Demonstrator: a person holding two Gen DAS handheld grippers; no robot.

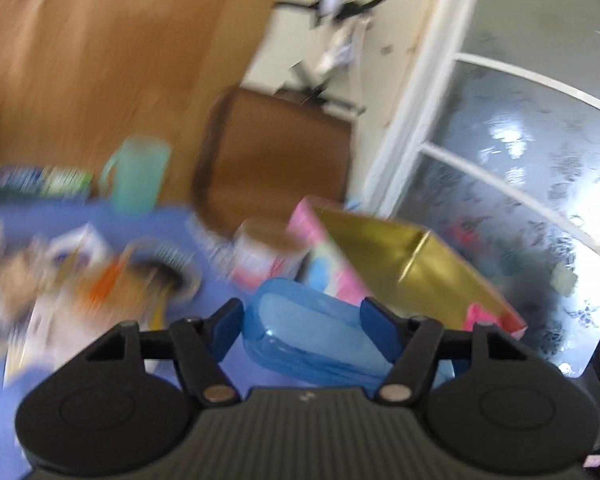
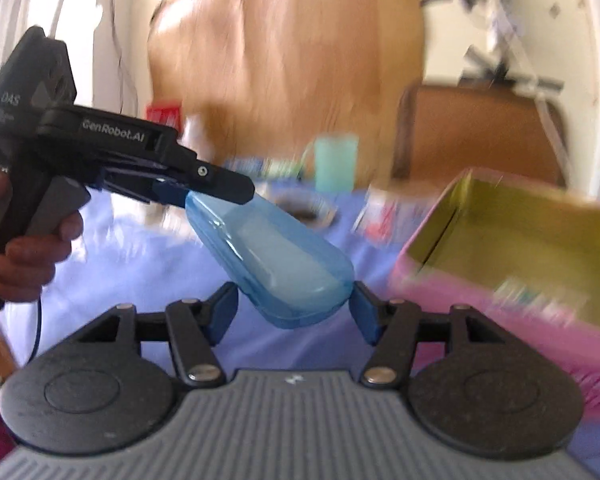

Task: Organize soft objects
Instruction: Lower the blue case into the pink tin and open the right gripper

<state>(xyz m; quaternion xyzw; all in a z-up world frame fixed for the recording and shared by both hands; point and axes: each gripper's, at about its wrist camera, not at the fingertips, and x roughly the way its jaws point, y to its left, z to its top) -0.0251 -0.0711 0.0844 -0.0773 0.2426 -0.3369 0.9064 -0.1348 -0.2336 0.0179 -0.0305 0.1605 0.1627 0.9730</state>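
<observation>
My left gripper (image 1: 302, 322) has its jaws clamped on one end of the translucent blue case (image 1: 312, 336), holding it in the air above the lilac-covered counter (image 2: 148, 256). My right gripper (image 2: 294, 314) has its jaws parted around the case's other, rounded end; one pad seems to brush it, the other stands clear. Just right of the case sits the open pink box (image 2: 512, 256) with its gold lining. A teal mug (image 2: 336, 162) stands farther back, blurred

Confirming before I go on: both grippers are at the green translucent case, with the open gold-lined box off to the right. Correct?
Not quite: the case is blue, not green, as the right wrist view shows. The left gripper, right gripper and gold-lined box are as you said.
</observation>
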